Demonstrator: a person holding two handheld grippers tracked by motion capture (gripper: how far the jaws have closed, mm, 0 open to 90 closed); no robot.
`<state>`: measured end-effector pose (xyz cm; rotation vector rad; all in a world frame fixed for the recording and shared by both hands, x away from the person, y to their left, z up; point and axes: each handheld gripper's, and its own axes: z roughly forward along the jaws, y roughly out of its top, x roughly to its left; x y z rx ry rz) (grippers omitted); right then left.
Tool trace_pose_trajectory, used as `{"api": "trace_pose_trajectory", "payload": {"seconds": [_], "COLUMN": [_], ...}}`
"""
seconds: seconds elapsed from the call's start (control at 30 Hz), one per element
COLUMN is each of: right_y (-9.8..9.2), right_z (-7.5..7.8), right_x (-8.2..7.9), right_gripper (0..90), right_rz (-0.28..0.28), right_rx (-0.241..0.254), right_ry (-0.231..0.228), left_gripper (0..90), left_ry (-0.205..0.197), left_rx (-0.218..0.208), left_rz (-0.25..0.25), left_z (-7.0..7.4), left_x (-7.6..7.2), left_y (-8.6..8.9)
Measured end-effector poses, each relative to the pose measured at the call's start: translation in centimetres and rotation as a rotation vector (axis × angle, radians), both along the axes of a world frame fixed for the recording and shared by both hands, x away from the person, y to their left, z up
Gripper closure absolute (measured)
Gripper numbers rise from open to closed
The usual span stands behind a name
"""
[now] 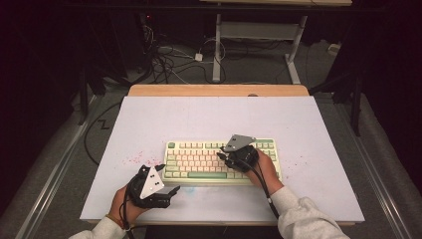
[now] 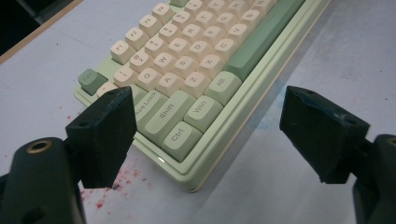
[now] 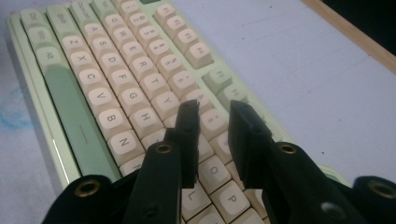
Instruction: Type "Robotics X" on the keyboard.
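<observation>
A pale green keyboard with cream keys lies near the front of the white table. My left gripper rests on the table just off the keyboard's front left corner. In the left gripper view the keyboard runs away from that corner, and the left gripper is open wide with nothing between its jaws. My right gripper hovers low over the right half of the keys. In the right gripper view its jaws stand a narrow gap apart above the keyboard, gripping nothing.
Red specks dot the white surface left of the keyboard. A wooden strip borders the table's far side. Beyond it, cables and a desk frame stand on the floor.
</observation>
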<state>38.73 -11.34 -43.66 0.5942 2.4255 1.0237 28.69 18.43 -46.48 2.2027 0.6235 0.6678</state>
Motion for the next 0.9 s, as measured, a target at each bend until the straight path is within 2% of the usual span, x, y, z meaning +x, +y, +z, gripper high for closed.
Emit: {"api": "trace_pose_trajectory", "payload": {"seconds": [0.47,0.57,0.73,0.9], "right_y": [-0.6,-0.7,-1.1,-1.5], "right_z": [0.5,0.6,1.0,1.6], "right_x": [-0.3,-0.5,-1.1,-1.7], "right_gripper": [35.5,28.5,25.1,22.4], "right_rz": [0.012,0.012,0.020,0.005], "right_rx": [0.047,0.057,0.084,0.108], "right_ry": [-0.010,-0.030,-0.066,-0.103], "left_gripper": [17.8,17.8,17.9,17.9], "left_ry": [0.005,0.005,0.003,-0.003], "left_rx": [0.000,-0.002,-0.004,-0.006], "left_rz": [0.001,0.002,0.006,0.009], "left_z": [0.0,0.0,0.0,0.1], "left_x": [0.1,0.1,0.1,0.0], "left_y": [0.0,0.0,0.1,0.1]}}
